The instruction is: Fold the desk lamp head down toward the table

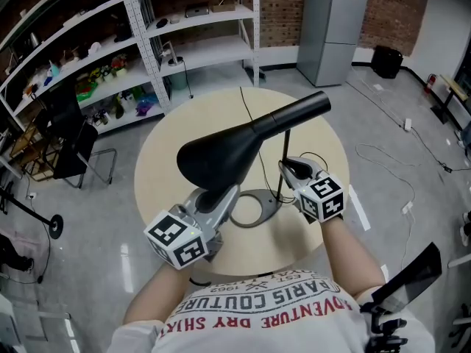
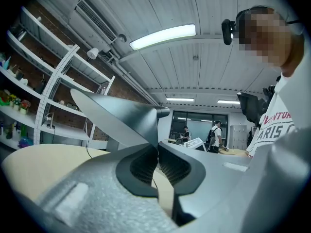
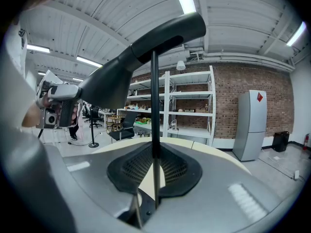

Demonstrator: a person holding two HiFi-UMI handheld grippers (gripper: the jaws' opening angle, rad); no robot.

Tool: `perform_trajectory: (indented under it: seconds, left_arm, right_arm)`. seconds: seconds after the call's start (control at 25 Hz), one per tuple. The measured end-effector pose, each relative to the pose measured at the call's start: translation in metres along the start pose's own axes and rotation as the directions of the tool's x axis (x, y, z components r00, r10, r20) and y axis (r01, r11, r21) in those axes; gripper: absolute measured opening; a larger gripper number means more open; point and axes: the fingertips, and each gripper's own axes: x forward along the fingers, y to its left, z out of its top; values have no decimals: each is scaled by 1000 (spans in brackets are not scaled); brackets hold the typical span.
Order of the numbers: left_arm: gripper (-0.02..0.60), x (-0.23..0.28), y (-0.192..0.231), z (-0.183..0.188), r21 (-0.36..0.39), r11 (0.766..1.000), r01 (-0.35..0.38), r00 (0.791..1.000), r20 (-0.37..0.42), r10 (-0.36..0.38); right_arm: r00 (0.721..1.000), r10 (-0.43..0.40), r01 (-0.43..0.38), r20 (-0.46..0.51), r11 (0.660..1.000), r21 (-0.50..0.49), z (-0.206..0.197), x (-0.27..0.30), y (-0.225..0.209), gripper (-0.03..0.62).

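Observation:
A black desk lamp stands on the round beige table (image 1: 165, 160). Its wide head (image 1: 228, 149) is tilted over a ring-shaped base (image 1: 254, 210), carried on a thin black stem (image 1: 285, 149). My left gripper (image 1: 221, 195) reaches up from the lower left and is shut on the head's lower rim. In the left gripper view the thin edge of the head (image 2: 116, 118) runs into my left gripper (image 2: 157, 152). My right gripper (image 1: 288, 169) is shut on the stem, low down. In the right gripper view the stem (image 3: 154, 106) stands upright through my right gripper (image 3: 154, 166), with the head (image 3: 126, 67) above.
The lamp's cord (image 1: 246, 109) trails over the table's far side. White shelving (image 1: 199, 28) and a grey cabinet (image 1: 335, 20) stand behind it. A black chair (image 1: 70, 142) stands at the left, and cables (image 1: 390, 160) lie on the floor at the right.

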Motion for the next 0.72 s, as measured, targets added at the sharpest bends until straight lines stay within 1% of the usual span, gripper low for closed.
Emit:
perform_trajectory:
  seconds: [0.72]
  left_arm:
    - [6, 9, -5, -16, -84, 996, -19, 999, 39, 22]
  right_arm:
    - [1000, 3, -3, 10, 1000, 12, -3, -5, -1, 46]
